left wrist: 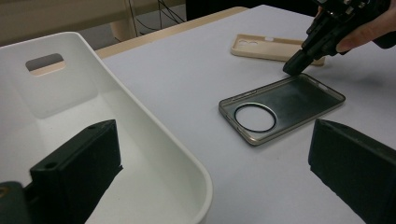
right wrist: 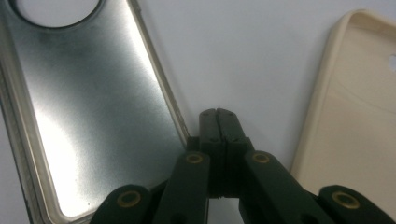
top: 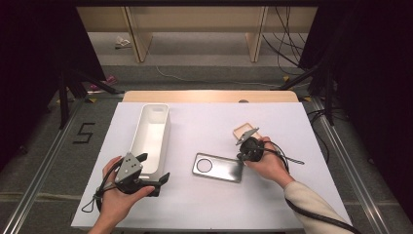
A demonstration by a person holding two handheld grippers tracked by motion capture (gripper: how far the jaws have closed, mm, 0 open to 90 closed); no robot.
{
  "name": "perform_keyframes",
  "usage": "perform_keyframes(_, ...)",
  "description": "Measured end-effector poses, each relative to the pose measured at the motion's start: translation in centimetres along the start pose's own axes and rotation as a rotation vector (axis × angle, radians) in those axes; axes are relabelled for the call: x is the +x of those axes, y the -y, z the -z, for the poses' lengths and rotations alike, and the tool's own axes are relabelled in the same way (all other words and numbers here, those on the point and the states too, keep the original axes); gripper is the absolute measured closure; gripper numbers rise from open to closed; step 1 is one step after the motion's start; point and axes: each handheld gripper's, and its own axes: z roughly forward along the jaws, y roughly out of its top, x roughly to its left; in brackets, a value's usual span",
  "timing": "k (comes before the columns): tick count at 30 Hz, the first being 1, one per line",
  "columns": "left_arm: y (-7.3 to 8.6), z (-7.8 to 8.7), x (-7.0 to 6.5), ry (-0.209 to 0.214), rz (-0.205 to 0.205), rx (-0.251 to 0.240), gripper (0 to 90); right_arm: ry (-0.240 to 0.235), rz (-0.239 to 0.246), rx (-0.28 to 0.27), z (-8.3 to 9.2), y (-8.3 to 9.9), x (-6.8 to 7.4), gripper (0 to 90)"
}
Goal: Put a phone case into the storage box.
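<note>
A dark see-through phone case (top: 217,167) with a round camera hole lies open side up mid-table, also seen as phone case (left wrist: 289,100) and phone case (right wrist: 93,107). A beige phone case (top: 245,129) lies just behind it, shown as beige case (left wrist: 266,46) and beige case (right wrist: 355,116). My right gripper (top: 242,157) is shut with nothing between its jaws. Its tips (right wrist: 218,114) rest on the table at the dark case's right end, between the two cases. My left gripper (top: 155,167) is open wide by the near end of a white bin (top: 151,136), one jaw over the bin's inside.
The white bin (left wrist: 187,163) is long and empty, with a handle slot (left wrist: 45,62) at its far end. The white table top ends at a wooden strip (top: 209,96) at the back. Cables (top: 287,44) lie on the floor beyond.
</note>
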Motion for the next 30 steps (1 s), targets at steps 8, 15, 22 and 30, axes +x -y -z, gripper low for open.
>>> perform_keyframes(8, 0.0, 0.1, 0.0, 0.002, 0.001, -0.001, 1.6, -0.044, 0.045, 0.058, 0.8, 0.2, 2.4, 90.0)
perform_keyframes(15, 0.0, 0.1, 0.0, 0.000, -0.001, 0.000, 1.6, -0.094, 0.081, 0.097, 1.2, 0.0, 5.0, 90.0)
perform_keyframes(22, 0.0, 0.1, -0.1, 0.002, -0.003, 0.000, 1.6, -0.121, 0.121, 0.112, 1.3, -0.2, 7.2, 90.0)
perform_keyframes(30, 0.0, 0.0, -0.1, 0.004, -0.005, 0.001, 1.7, -0.128, 0.135, 0.115, 1.3, -0.4, 7.6, 90.0)
